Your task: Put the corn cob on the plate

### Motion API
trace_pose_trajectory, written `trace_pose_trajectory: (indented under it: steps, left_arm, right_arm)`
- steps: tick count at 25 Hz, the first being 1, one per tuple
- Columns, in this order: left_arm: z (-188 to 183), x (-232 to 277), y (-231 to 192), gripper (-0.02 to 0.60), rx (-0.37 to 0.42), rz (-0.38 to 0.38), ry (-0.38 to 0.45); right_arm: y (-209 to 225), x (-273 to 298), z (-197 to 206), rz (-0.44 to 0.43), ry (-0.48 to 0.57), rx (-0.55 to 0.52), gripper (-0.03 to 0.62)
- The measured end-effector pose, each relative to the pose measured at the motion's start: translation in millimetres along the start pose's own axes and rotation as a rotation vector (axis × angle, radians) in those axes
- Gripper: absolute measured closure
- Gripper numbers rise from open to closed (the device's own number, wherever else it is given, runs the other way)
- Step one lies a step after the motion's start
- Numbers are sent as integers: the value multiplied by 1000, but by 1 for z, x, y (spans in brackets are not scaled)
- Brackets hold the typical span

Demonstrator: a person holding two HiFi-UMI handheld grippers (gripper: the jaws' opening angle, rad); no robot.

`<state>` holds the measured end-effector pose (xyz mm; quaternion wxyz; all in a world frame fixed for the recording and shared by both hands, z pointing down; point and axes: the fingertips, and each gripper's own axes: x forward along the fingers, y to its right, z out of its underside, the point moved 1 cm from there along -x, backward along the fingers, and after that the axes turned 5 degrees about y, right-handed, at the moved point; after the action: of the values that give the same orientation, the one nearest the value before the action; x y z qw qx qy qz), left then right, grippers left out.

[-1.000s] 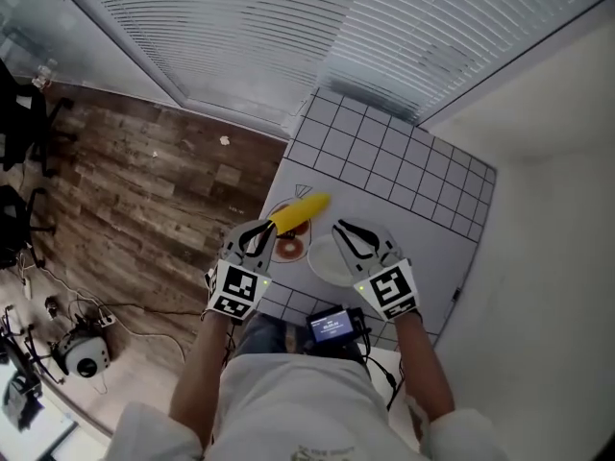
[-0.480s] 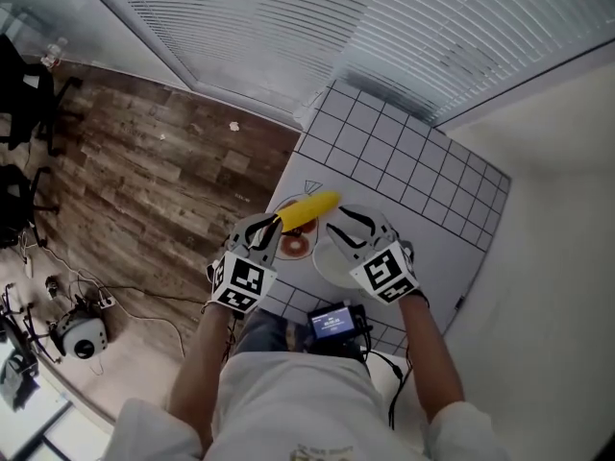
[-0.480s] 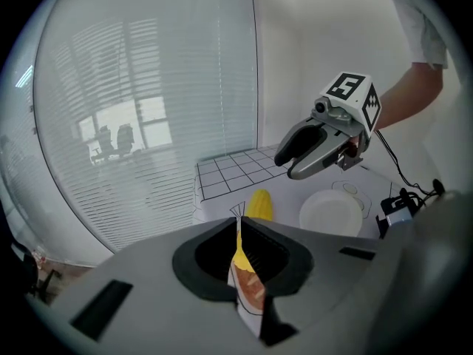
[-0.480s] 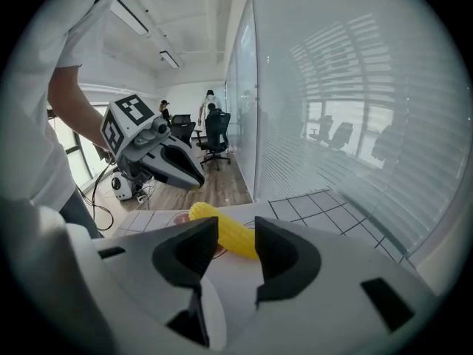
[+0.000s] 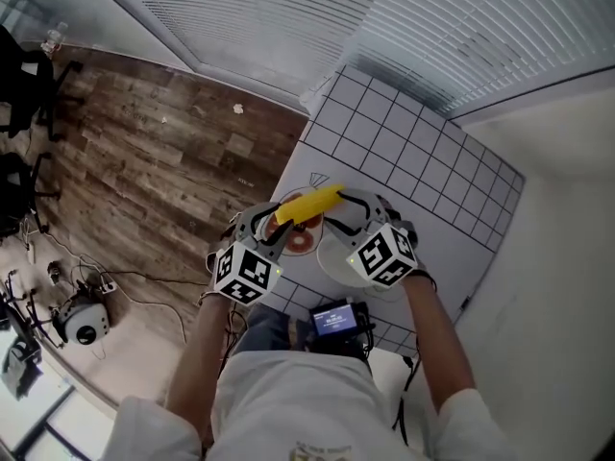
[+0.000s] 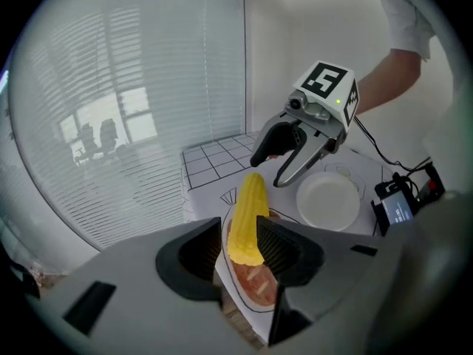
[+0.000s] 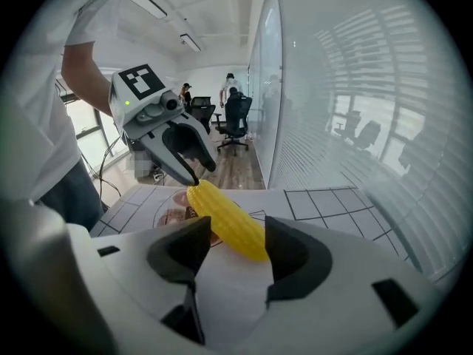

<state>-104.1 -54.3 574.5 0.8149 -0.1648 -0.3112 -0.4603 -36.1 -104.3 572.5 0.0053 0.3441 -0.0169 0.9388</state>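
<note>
Head view: left gripper point(image 5: 274, 223) and right gripper point(image 5: 346, 215) are tilted downward; one corn cob point(image 5: 309, 206) is bracketed by both freshly opened jaws, unclamped, near one plate point(image 5: 332, 259).

Four kinds of thing, one of each.
One yellow corn cob point(image 5: 309, 206), one round white plate point(image 6: 327, 200), one small black device with a lit screen point(image 5: 333, 323), one white gridded sheet point(image 5: 423, 176).

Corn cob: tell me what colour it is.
The corn cob is bright yellow, seen best in the left gripper view.

An office is shown: swivel chairs point(image 7: 236, 120) are seen beside a glass partition point(image 7: 262, 87), under ceiling strip lights point(image 7: 190, 43).
</note>
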Motion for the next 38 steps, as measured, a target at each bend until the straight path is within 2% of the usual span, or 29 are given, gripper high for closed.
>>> trace_pose_trajectory:
  steps: [4,12,17,21,32,38]
  left_arm:
    - [8,9,7,396,-13,45,-28]
    - [9,11,7,369,-80,97,-7]
    - [6,12,12,356,-45,175,-26]
    - [10,19,16,350,-2,196,-58]
    - [18,32,16,345,-18,195,-73]
    - [23,36,18,342,58,202,-105]
  right_arm:
    - [-4,10,1,-62,-17,-69,338]
    - [-8,26,2,-162,-31,-236,319]
    - [-10,38,14,-206,-87,-275,281]
    - [-10,42,19,-214,-98,-339,281]
    - [-13,49,20,-293,-121,-380,281]
    - [-13,53,22,-354,-142,-357,283]
